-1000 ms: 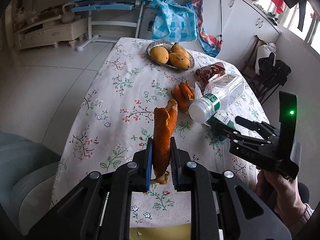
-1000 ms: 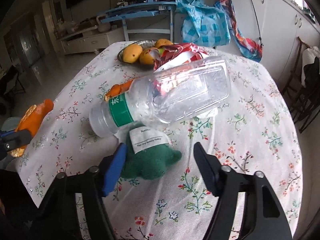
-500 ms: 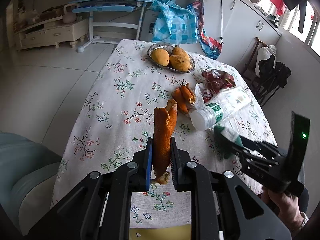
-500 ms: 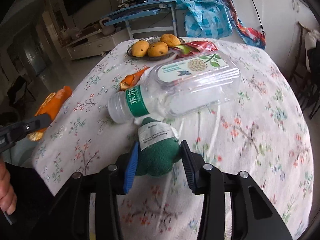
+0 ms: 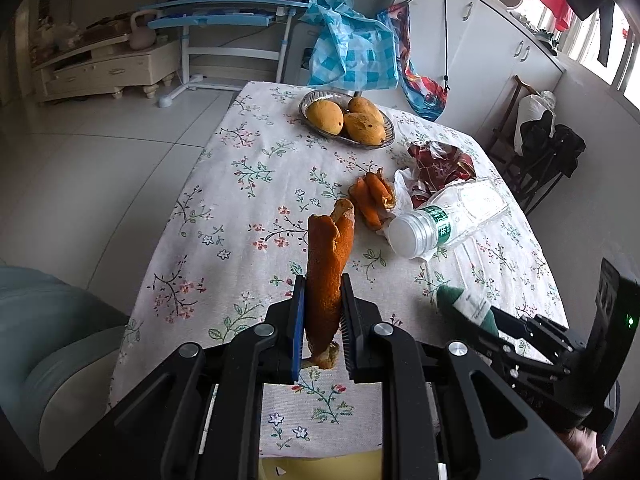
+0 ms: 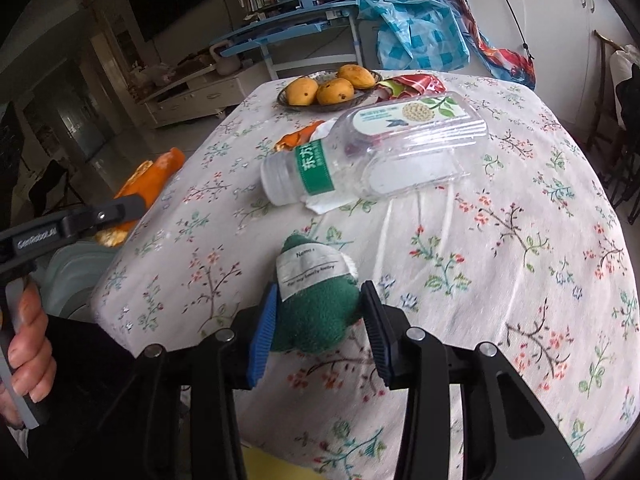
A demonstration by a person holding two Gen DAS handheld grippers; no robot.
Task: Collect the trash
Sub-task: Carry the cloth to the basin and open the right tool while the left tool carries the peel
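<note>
Your left hand-held gripper [image 5: 322,328] clamps orange peel [image 5: 328,276]; right hand-held gripper [image 6: 318,332] pinches green plush [image 6: 316,312]. Plastic bottle [image 6: 372,152] lies just beyond on worktop [image 6: 520,240].

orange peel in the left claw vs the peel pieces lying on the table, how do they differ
The long orange peel strip is off the table, clamped upright in the left claw; the curled orange peel pieces lie flat on the floral tablecloth. The held strip is one long piece; the others are shorter curls bunched beside the clear plastic bottle. Both are orange rind.

Bottle [image 5: 448,220] on table [image 5: 240,184], peels [image 5: 372,200] left, fruit bowl [image 5: 347,120] behind.
</note>
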